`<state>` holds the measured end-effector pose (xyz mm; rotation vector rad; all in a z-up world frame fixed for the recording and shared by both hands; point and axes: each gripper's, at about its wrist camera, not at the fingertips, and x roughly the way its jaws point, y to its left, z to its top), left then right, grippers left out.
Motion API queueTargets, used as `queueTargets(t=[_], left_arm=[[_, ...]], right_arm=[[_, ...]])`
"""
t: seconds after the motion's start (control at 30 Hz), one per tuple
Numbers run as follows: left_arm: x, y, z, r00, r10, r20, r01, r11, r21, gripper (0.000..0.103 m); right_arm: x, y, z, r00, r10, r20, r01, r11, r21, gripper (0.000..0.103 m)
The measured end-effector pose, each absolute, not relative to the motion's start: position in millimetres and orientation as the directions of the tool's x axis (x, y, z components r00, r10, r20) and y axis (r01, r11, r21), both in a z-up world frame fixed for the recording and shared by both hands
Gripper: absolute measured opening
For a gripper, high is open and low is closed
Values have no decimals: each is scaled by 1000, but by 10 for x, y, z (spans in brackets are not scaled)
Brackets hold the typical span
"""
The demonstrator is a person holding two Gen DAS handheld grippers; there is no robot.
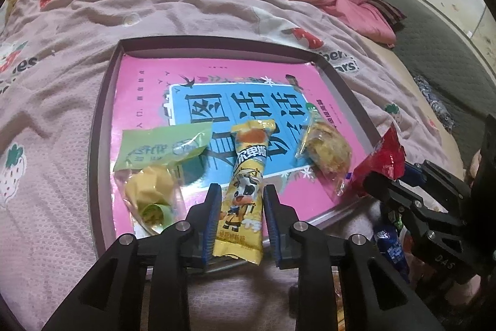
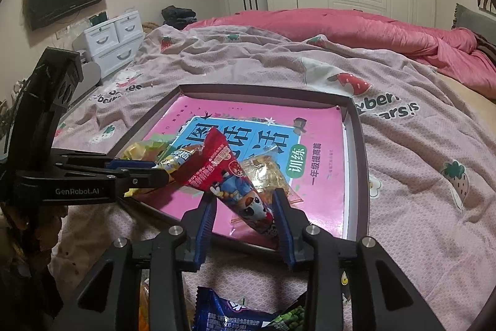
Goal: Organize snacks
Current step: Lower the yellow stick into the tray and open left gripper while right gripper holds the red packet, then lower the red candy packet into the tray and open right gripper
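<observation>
A shallow box (image 1: 102, 101) with a pink book cover inside lies on the bed. In it lie a green snack pack (image 1: 155, 163), a yellow cow-print bar (image 1: 245, 188) and a clear pack of yellow snacks (image 1: 325, 151). My left gripper (image 1: 241, 191) straddles the yellow bar, its jaws apart with small gaps to the wrapper. My right gripper (image 2: 245, 197) is shut on a red snack packet (image 2: 229, 176) and holds it above the box's near edge (image 2: 362, 176). The red packet also shows in the left wrist view (image 1: 384, 157).
A blue snack packet (image 2: 229, 315) and a green one (image 2: 291, 315) lie on the bed below the right gripper. A pink quilt (image 2: 341, 27) lies at the far side of the bed. White drawers (image 2: 111, 42) stand at the left.
</observation>
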<state>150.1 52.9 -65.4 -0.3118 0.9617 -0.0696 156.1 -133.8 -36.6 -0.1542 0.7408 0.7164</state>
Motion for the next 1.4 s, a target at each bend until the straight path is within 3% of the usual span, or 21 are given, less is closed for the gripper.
queueTargets(t=[0.47, 0.6, 1.4], left_arm=[[1482, 605, -584, 582, -190, -790, -93, 950, -298, 37], [1470, 608, -549, 588, -191, -786, -91, 950, -299, 44], [1392, 599, -437, 600, -188, -777, -84, 952, -294, 44]], right_arm=[[1602, -1435, -321, 529, 548, -648, -614, 774, 153, 42], [1605, -1463, -295, 538, 551, -637, -608, 778, 159, 47], [1798, -1755, -273, 568, 538, -622, -498, 827, 261, 51]])
